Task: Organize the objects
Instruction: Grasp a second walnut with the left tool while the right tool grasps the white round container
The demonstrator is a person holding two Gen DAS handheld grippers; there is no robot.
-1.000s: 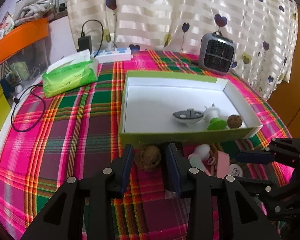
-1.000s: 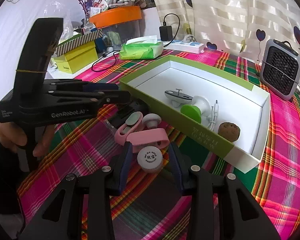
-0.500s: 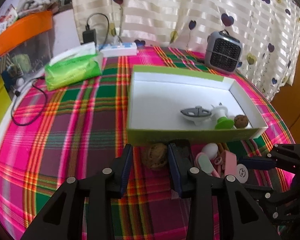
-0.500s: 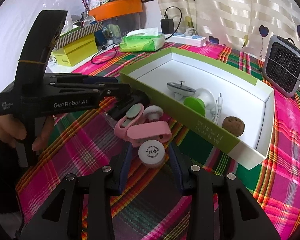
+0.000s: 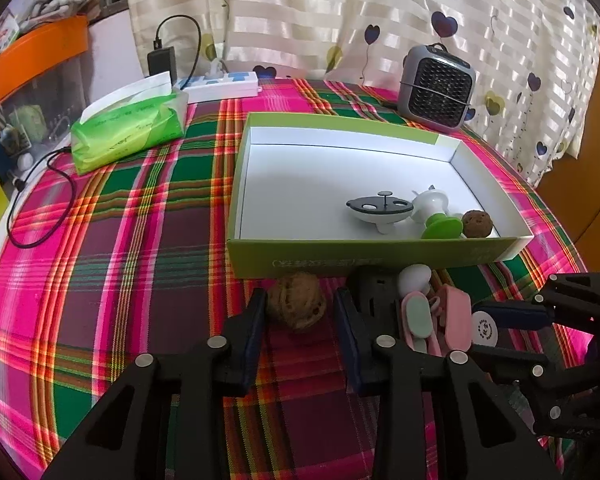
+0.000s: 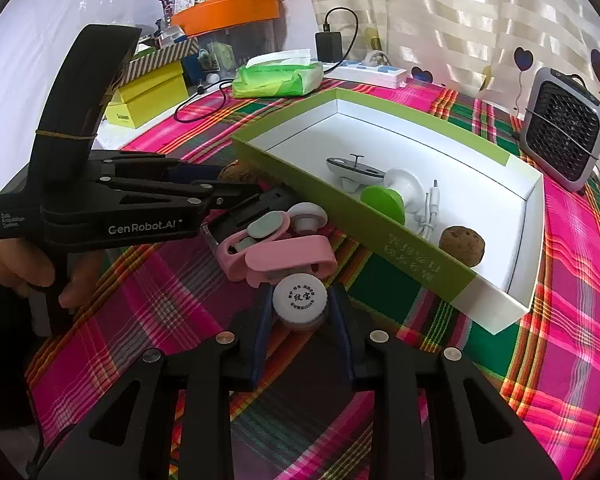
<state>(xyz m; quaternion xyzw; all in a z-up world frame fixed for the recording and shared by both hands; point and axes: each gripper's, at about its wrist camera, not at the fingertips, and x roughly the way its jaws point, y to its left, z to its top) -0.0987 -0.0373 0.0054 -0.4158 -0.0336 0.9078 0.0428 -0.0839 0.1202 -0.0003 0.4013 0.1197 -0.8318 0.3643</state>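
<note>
A green box (image 5: 372, 258) with a white inside holds a grey-white dish, a green-white suction piece and a brown ball (image 5: 477, 223). A brown walnut (image 5: 297, 301) lies on the cloth in front of the box, between the fingers of my left gripper (image 5: 300, 312), which is open around it with gaps on both sides. My right gripper (image 6: 300, 312) is shut on a small white round jar (image 6: 299, 301). Pink clips (image 6: 276, 252) and a white knob (image 6: 308, 216) lie just beyond the jar.
A green tissue pack (image 5: 128, 128), a power strip (image 5: 224, 84), a small grey fan (image 5: 438, 88) and a black cable (image 5: 36, 200) sit on the plaid tablecloth. Yellow boxes (image 6: 148, 92) and an orange-lidded bin (image 6: 228, 12) stand at the left edge.
My right gripper's fingers have closed in onto the white jar. My left gripper has pulled back slightly and stays open around the walnut.
</note>
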